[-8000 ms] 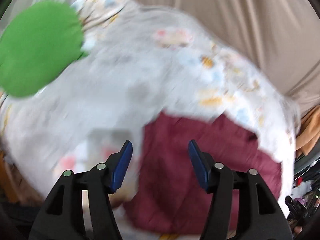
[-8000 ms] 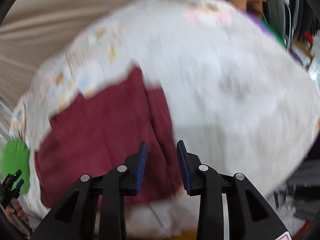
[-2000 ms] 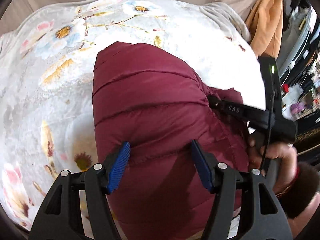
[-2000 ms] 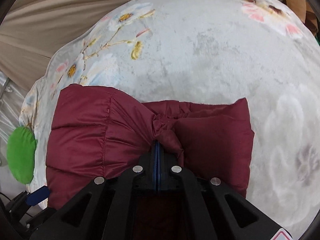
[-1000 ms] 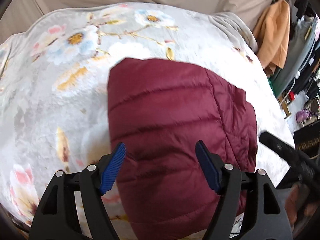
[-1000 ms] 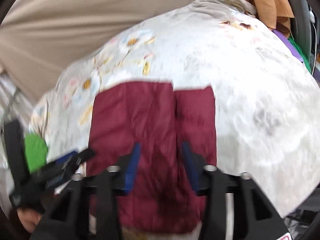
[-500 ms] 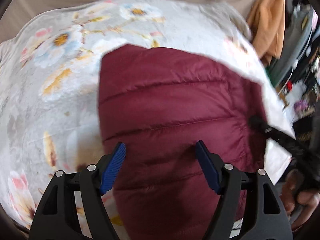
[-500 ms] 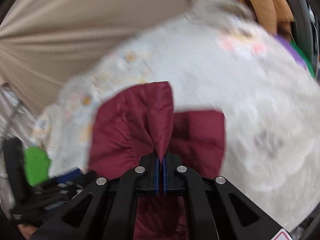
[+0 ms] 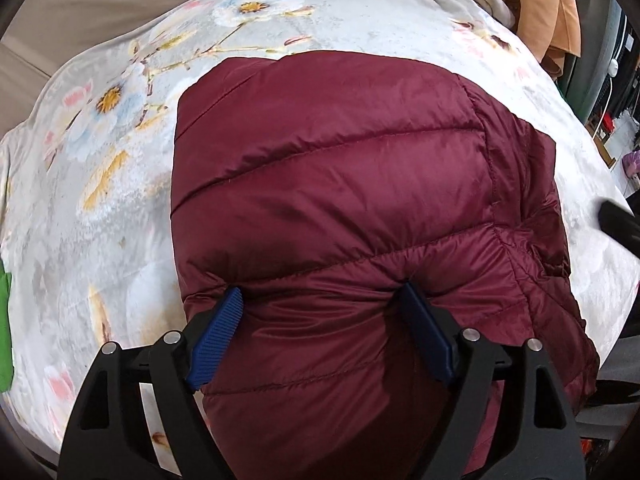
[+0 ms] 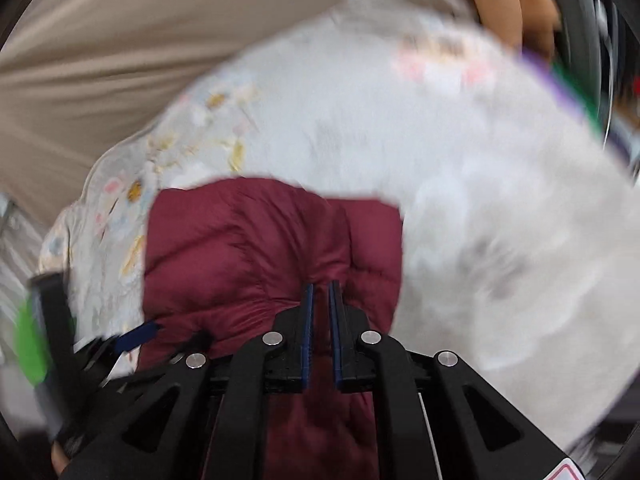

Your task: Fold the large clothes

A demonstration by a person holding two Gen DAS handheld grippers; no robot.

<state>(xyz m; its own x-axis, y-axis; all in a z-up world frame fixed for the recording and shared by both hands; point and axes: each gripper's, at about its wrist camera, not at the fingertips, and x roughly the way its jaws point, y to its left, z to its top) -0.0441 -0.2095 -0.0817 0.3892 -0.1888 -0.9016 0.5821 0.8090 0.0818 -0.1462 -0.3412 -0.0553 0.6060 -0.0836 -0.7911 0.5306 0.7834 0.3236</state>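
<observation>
A maroon quilted puffer jacket (image 9: 352, 200) lies folded on a floral grey blanket (image 9: 100, 208). My left gripper (image 9: 320, 300) is open, its blue pads pressed down on the jacket's near part, with fabric bulging between them. In the blurred right wrist view the jacket (image 10: 240, 248) shows as a bunched block. My right gripper (image 10: 320, 292) has its jaws nearly together with a narrow gap, and a ridge of the maroon fabric sits at the tips. The left gripper also shows at the lower left of the right wrist view (image 10: 136, 336).
A beige curtain (image 10: 140, 60) hangs behind the bed. An orange garment (image 9: 536, 4) hangs at the far right, with cluttered shelves beyond. A green cloth (image 9: 4, 320) lies at the blanket's left edge. The right gripper's black body (image 9: 616, 224) shows at the right edge.
My left gripper has come down onto the jacket's near part. My right gripper's jaws have parted slightly from fully shut, and the lifted fold of jacket has dropped lower.
</observation>
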